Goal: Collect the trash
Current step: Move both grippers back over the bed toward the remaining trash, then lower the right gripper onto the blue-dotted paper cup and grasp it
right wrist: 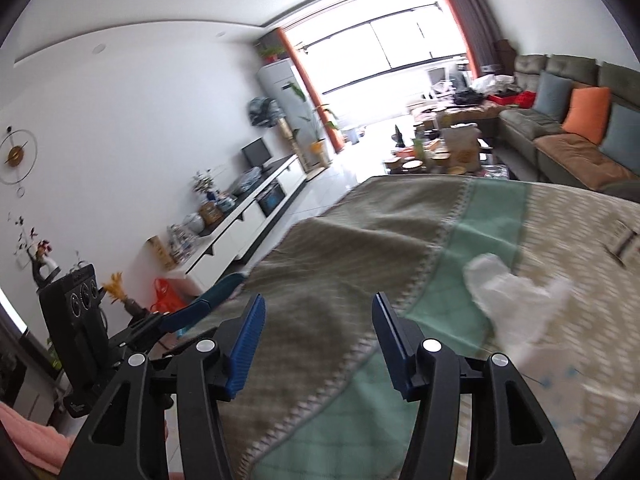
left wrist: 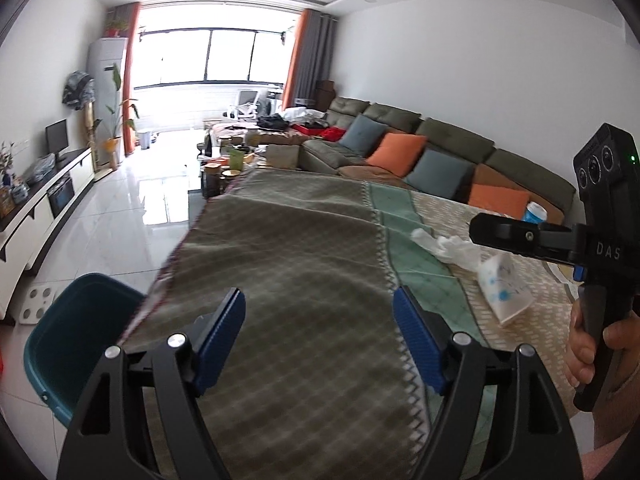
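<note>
Left gripper [left wrist: 320,336]: our fingers wide, empty.
Right gripper [right wrist: 318,340]: fingers apart, empty.
Outstanding: crumpled tissue [left wrist: 444,246], paper cup [left wrist: 504,292] on worktop [left wrist: 280,248].
Bin [left wrist: 76,344]: contents unseen.

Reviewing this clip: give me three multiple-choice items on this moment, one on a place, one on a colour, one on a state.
1. Where is the crumpled white tissue?
A. on the tablecloth
B. in the bin
C. on the floor

2. What colour is the bin at the table's edge?
A. red
B. teal
C. white

3. How is the left gripper?
A. shut on tissue
B. shut, empty
C. open, empty

Answers: 1 A, it lies on the green stripe; 2 B, its wall is dark teal; 3 C, its blue pads stand apart over bare cloth.
</note>
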The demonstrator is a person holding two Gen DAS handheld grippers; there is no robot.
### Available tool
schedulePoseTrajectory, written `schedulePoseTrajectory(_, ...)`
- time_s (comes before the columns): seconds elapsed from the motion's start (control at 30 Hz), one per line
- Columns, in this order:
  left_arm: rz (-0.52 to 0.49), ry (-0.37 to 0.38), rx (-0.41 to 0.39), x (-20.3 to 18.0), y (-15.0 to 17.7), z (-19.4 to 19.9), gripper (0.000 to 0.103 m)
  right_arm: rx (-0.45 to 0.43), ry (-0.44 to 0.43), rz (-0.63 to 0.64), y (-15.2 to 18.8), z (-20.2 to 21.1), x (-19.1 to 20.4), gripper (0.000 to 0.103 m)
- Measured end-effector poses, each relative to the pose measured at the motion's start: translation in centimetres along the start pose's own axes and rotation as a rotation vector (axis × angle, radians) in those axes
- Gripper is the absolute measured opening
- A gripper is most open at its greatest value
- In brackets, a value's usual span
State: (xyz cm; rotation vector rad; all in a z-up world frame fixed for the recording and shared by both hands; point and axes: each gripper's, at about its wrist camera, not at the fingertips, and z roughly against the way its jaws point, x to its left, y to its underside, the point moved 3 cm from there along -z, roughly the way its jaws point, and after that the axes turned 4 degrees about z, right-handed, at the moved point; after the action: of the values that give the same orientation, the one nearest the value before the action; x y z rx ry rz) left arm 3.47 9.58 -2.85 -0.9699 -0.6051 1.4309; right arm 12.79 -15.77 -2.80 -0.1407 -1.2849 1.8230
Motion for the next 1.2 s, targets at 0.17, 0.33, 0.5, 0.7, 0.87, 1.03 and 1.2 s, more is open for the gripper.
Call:
schedulePoseTrajectory(0.17, -0.022, 0.031, 0.021, -1.9, 0.4, -0.9, 0.077, -0.017, 0.05, -0.05, 1.0, 1.8, -2.5, 0.057)
schedulePoseTrajectory(0.33, -0.041, 0.054, 0.044, -3.7, 0.6, -1.8, 0.077, -0.032, 0.102, -0.077, 1.9, 3.8, -4.5, 0.057)
schedulePoseTrajectory(0.5, -0.068, 0.092, 0.078, -5.1, 1.2, -2.4, 0.077, -0.047, 0.156, -0.116, 2.5, 5.4, -6.8, 0.057)
schedulePoseTrajectory(0.7, -0.087, 0.134, 0.109, -6.8, 1.8, -3.0, 0.077, -0.054, 0.215, -0.174, 3.4, 6.8, -9.6, 0.057)
schedulePoseTrajectory(0.87, -0.098, 0.161, 0.126, -7.9, 2.1, -3.5, 0.077, -0.035, 0.229, -0.221, 4.4, 7.2, -11.3, 0.057)
schedulePoseTrajectory(1.03, -0.113, 0.172, 0.14, -8.8, 2.4, -3.9, 0.077, -0.003, 0.215, -0.255, 5.1, 6.7, -12.3, 0.057)
schedulePoseTrajectory(1.2, -0.12, 0.178, 0.145, -9.2, 2.4, -4.3, 0.077, 0.035, 0.182, -0.277, 5.7, 5.9, -12.4, 0.057)
